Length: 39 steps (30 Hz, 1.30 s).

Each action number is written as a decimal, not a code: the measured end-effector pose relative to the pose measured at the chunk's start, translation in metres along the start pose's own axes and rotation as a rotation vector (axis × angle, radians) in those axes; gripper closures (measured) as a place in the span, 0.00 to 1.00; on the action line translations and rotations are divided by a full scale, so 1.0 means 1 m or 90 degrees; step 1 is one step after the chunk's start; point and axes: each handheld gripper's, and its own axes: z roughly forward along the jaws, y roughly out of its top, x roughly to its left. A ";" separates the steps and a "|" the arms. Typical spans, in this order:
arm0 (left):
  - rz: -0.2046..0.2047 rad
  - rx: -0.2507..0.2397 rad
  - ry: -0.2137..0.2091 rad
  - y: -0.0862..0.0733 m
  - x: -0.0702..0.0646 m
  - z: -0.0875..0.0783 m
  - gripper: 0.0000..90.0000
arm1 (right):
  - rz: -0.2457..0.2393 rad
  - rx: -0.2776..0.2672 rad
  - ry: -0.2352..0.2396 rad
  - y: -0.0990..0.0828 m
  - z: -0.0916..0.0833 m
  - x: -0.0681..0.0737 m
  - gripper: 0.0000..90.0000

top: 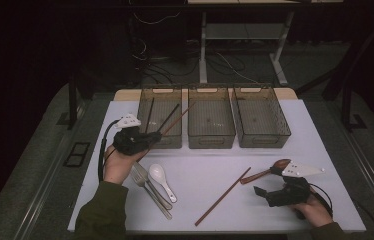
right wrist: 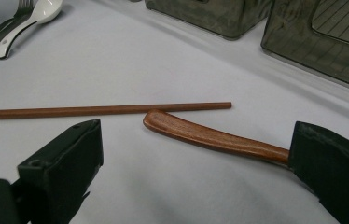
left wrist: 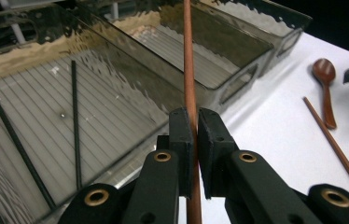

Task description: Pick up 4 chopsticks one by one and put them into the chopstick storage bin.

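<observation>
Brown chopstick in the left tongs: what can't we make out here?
- Brown chopstick: far tip cut off by the top edge in the left gripper view; lower end hidden behind the left tongs.
- High view: too small and dim to tell whether its tip touches the left bin.

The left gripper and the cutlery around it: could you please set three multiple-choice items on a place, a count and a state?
1. Where does the wooden spoon lie?
A. in the middle bin
B. on the table by the right gripper
C. beside the fork

2. How many black chopsticks lie in the left bin?
A. none
B. two
C. five

3. How do the left gripper's jaws stand?
A. shut on the brown chopstick
B. wide open, nothing between
C. shut on the white spoon

1 B: its handle lies on bare table ahead of that gripper's open jaws.
2 B: two dark sticks lie on the ribbed floor.
3 A: both pads press the stick.
</observation>
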 end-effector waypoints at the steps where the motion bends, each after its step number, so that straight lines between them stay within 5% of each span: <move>1: 0.000 -0.002 0.002 0.001 0.001 0.001 0.93 | 0.001 0.000 0.000 0.000 0.000 0.000 0.03; 24: -0.013 -0.009 0.068 0.040 0.046 0.017 0.93 | 0.003 -0.005 0.003 0.000 -0.001 0.001 0.03; 39: -0.047 -0.001 0.098 0.034 0.068 0.045 0.93 | 0.004 -0.006 0.003 0.000 -0.002 0.000 0.03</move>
